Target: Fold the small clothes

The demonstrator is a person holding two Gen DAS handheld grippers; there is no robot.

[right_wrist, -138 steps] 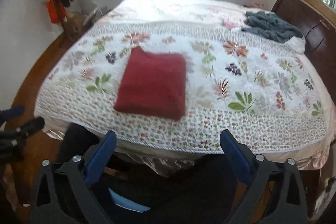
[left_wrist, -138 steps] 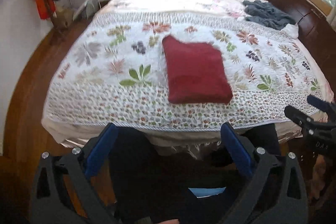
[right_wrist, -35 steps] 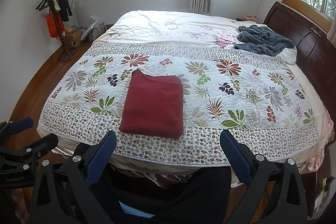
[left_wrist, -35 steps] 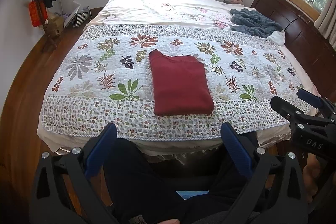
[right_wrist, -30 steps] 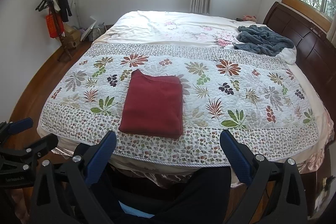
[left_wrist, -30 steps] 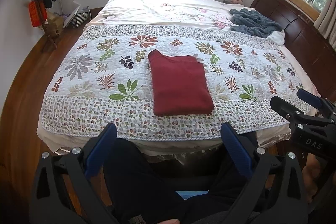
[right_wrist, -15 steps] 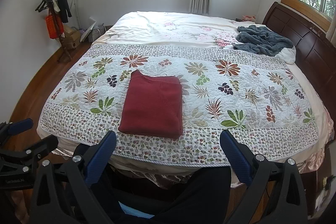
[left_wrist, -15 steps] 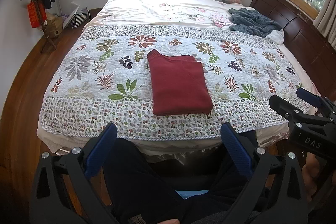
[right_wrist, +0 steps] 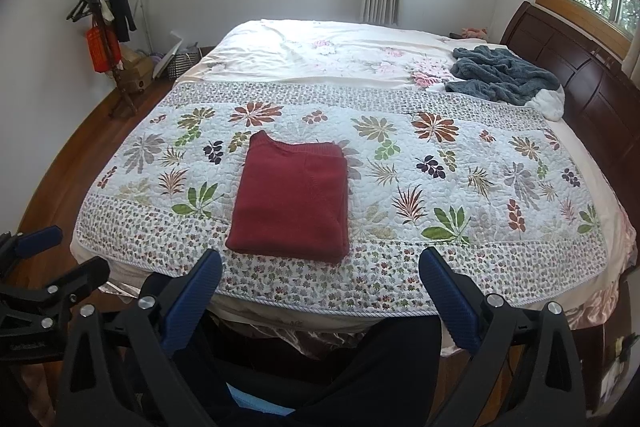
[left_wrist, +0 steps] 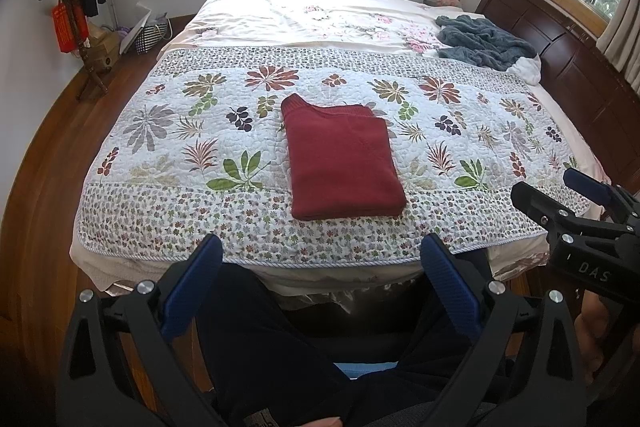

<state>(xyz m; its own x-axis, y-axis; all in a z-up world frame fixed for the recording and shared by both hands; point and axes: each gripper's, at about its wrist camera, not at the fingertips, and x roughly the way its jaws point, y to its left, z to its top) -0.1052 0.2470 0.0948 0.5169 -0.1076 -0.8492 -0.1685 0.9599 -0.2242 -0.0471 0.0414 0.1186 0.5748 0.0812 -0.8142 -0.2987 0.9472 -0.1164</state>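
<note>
A dark red garment (left_wrist: 342, 159) (right_wrist: 292, 199) lies folded into a neat rectangle on the floral quilt (left_wrist: 168, 131) (right_wrist: 460, 187), close to the bed's near edge. My left gripper (left_wrist: 320, 259) is open and empty, held back from the bed over the person's dark trousers. My right gripper (right_wrist: 320, 267) is open and empty too, just short of the quilt's near edge. Each gripper shows at the side of the other's view: the right one (left_wrist: 560, 195), the left one (right_wrist: 52, 251). Neither touches the garment.
A crumpled grey-blue blanket (left_wrist: 484, 43) (right_wrist: 504, 75) lies at the far right by the dark wooden headboard (right_wrist: 576, 75). A coat stand (left_wrist: 72, 7) with hanging items and bags stands on the wood floor at the far left. Windows line the back and right walls.
Both grippers have drawn back and risen from the bed, so more of the room and windows shows. The red garment stays folded in the same spot.
</note>
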